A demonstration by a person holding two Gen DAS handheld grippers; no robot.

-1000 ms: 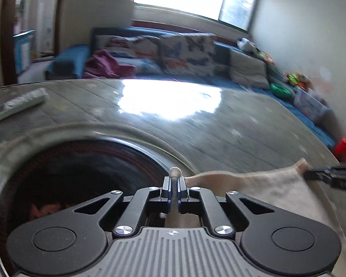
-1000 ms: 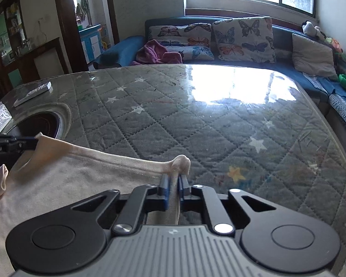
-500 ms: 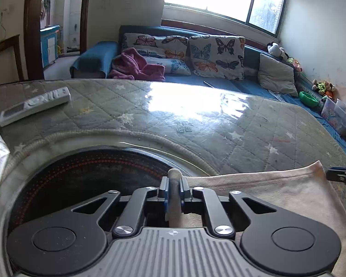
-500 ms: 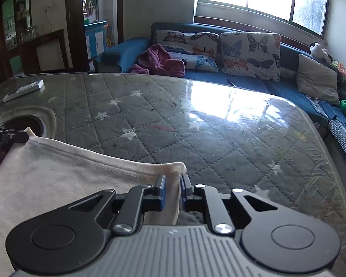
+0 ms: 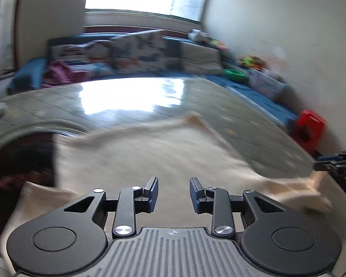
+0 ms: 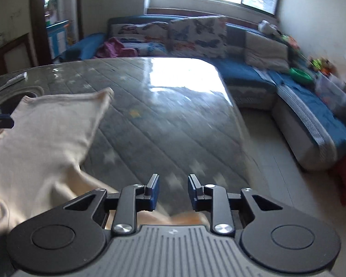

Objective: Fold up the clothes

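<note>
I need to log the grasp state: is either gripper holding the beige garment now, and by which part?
Neither: left gripper and right gripper are open, empty, jaws just opened; beige garment released.

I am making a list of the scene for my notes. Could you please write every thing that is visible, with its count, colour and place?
garment: 1, beige, spread on the table's left part, one corner over the round recess
table: 1, grey quilted cover with stars under glossy sheet
round recess: 1, dark, in table at left
remote control: 1, grey, far left table edge
sofa: 1, blue, behind and right of table
butterfly cushions: at least 2, white patterned, on sofa
purple cloth: 1, on sofa left end
green bowl: 1, on sofa right
red stool: 1, on floor at right
left gripper: 1, black, open, over garment
right gripper: 1, black, open, nothing between jaws
</note>
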